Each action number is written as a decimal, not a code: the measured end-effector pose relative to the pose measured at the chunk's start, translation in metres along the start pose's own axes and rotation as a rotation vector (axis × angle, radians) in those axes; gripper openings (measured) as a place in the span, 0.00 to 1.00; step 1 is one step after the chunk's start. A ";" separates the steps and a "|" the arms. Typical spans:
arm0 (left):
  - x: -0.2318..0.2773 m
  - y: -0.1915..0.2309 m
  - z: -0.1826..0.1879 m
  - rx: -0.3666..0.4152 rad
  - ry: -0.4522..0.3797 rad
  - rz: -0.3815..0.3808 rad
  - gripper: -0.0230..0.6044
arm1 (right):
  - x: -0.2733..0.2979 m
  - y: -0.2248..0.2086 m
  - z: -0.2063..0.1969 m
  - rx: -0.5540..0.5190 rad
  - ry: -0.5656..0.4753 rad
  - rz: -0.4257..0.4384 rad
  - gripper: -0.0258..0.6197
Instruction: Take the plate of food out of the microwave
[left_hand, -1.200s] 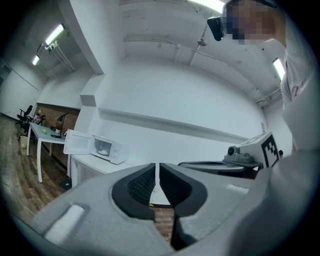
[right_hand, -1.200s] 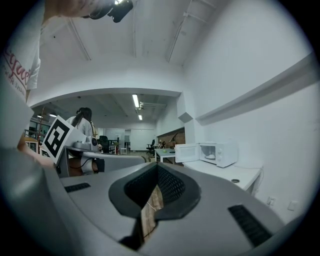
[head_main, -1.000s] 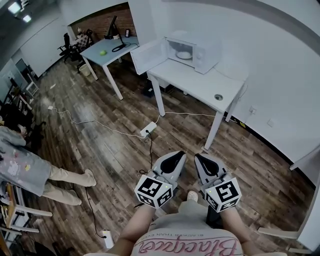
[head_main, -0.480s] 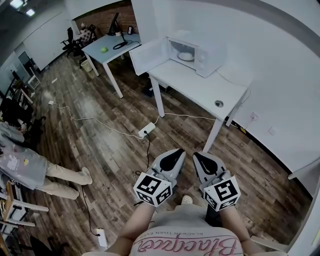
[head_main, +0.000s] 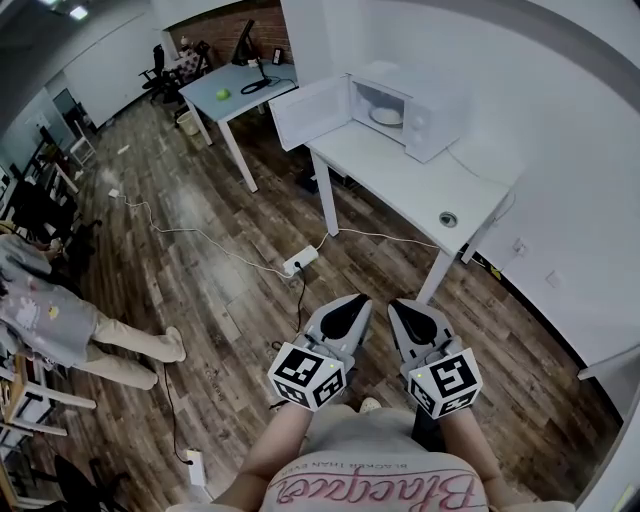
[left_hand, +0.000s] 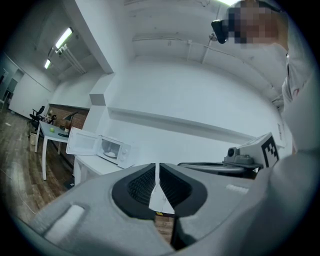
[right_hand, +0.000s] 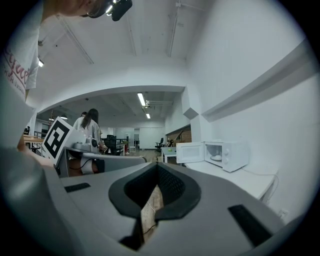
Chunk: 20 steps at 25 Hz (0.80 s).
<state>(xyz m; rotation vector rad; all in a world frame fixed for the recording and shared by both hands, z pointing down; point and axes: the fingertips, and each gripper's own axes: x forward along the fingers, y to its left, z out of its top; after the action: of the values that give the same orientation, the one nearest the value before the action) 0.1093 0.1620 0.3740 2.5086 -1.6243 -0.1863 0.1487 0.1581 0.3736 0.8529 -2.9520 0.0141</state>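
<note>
A white microwave (head_main: 415, 108) stands at the far end of a white table (head_main: 400, 185), its door (head_main: 308, 110) swung open to the left. Inside it sits a pale plate (head_main: 386, 116) with food I cannot make out. Both grippers hang low in front of the person's body, well short of the table. My left gripper (head_main: 354, 302) is shut and holds nothing, and so is my right gripper (head_main: 399, 306). The left gripper view shows the microwave (left_hand: 114, 149) small and far off beyond the shut left gripper (left_hand: 158, 167). In the right gripper view, the microwave (right_hand: 228, 154) and plate (right_hand: 216, 158) lie right of the shut right gripper (right_hand: 158, 167).
A power strip (head_main: 302, 261) and cables lie on the wooden floor between me and the table. A second table (head_main: 240, 88) carrying a green ball and a monitor stands behind the open door. A person (head_main: 45, 322) stands at the left. The table top has a round cable hole (head_main: 447, 218).
The table and microwave have slid rightward and slightly down in the head view as the head moved. Both grippers keep their place and stay shut.
</note>
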 end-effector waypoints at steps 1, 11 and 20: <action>0.001 0.002 -0.001 -0.002 -0.001 0.007 0.08 | 0.001 -0.001 -0.001 -0.001 0.005 0.003 0.05; 0.001 0.035 0.006 -0.005 -0.026 0.092 0.08 | 0.002 -0.009 0.000 0.008 -0.025 0.012 0.05; 0.017 0.056 0.004 -0.009 -0.010 0.073 0.08 | 0.019 -0.026 0.004 0.027 -0.070 -0.034 0.05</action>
<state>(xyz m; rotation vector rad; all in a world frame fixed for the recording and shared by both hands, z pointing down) 0.0653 0.1231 0.3799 2.4408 -1.7114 -0.1981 0.1465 0.1259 0.3708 0.9254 -3.0080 0.0230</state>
